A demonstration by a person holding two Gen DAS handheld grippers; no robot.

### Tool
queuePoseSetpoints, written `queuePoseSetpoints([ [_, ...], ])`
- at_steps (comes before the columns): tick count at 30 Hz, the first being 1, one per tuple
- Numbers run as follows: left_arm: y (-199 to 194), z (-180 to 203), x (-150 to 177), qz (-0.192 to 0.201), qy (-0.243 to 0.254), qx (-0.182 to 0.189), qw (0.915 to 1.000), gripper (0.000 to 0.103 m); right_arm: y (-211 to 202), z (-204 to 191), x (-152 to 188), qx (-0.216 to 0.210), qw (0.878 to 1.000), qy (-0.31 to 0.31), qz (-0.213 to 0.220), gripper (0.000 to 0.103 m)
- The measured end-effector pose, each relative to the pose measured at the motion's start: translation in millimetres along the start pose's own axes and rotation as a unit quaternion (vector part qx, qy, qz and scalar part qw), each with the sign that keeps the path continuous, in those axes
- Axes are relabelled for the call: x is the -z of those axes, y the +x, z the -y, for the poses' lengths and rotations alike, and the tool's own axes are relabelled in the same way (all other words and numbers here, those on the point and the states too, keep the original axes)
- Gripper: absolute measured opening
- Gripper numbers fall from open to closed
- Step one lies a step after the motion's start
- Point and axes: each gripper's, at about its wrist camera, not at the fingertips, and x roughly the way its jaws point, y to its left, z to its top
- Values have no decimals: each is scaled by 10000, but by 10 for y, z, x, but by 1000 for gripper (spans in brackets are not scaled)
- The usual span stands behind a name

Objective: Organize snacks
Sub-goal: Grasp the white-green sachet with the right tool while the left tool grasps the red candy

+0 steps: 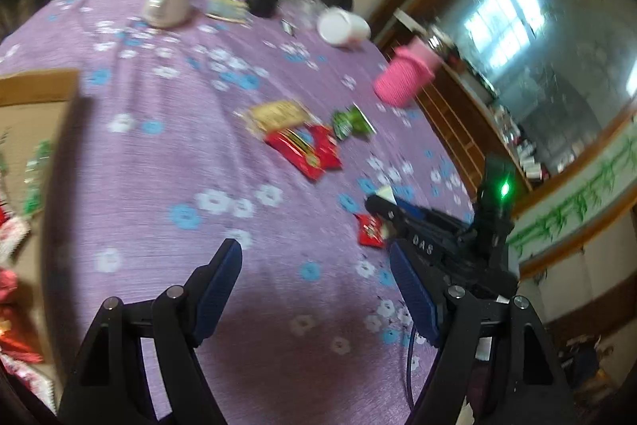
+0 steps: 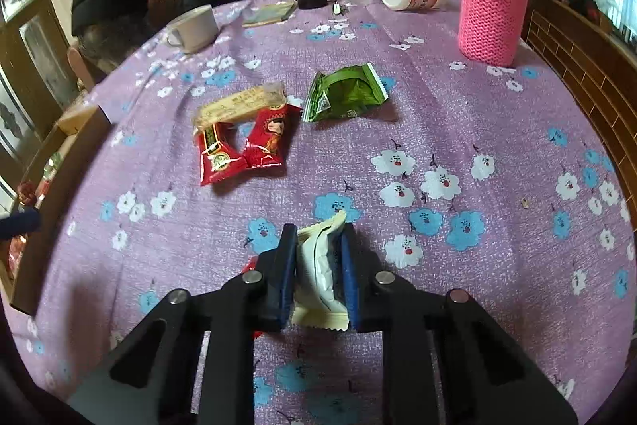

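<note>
- The right gripper (image 2: pixel 316 275) is clamped on a cream-white snack packet (image 2: pixel 318 277), pinched across its middle between the blue pads (image 2: pixel 287 279). The soft wrapper bulges and its crimped ends stick out front and back, so a quick swing could let it slide out of the grip.
- A small red packet (image 1: pixel 370 230) lies on the table (image 2: pixel 458 122) right under that gripper, near the table's right edge. From the right wrist only a sliver of red shows beside the left finger — it may be touching the held packet, though I cannot tell. If it is caught, it could drag along or get flicked off the edge.
- The left gripper (image 1: pixel 314 293) hangs empty with its fingers well apart, above bare cloth near the front edge. The two tools are close together, so a crossing reach could knock them into each other.
- The cardboard box (image 1: pixel 38 94) at the table's left edge already holds packets. Its raised flap stands between the held snack and the inside, so a low carry could snag on it.
- The two red packets (image 2: pixel 245 142), the tan bar packet (image 2: pixel 241 104) and the green packet (image 2: pixel 344 94) wait mid-table. The red pair overlaps the bar, so grabbing one may shift the others.
- The pink knit-sleeved bottle (image 2: pixel 491 12) near the far right corner could tip if an arm brushes it.
</note>
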Motion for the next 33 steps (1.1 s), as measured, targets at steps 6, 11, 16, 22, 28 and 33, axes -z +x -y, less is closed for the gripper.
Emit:
queuePoseSetpoints([
  [6, 466, 401, 64, -380, 662, -27, 9971, 74, -100, 363, -21, -424, 9958, 770, 267, 22],
  [11, 839, 762, 76, -396, 1382, -182, 9894, 64, -61, 581, -6, -732, 9879, 1364, 108, 22],
  [16, 1142, 888, 32, -477, 1776, -480, 9818, 42, -86, 599, -7, -770, 9866, 1428, 145, 22],
  [22, 1183, 882, 89, -465, 1979, -624, 9771, 23, -114, 562, -12, -696, 9886, 1320, 215, 22],
  [28, 995, 729, 72, -284, 1604, -473, 9855, 22, -96, 563, -6, -642, 9892, 1303, 218, 22],
  [33, 688, 535, 93, 32, 1118, -264, 9934, 22, -93, 560, -8, -647, 9893, 1286, 236, 22],
])
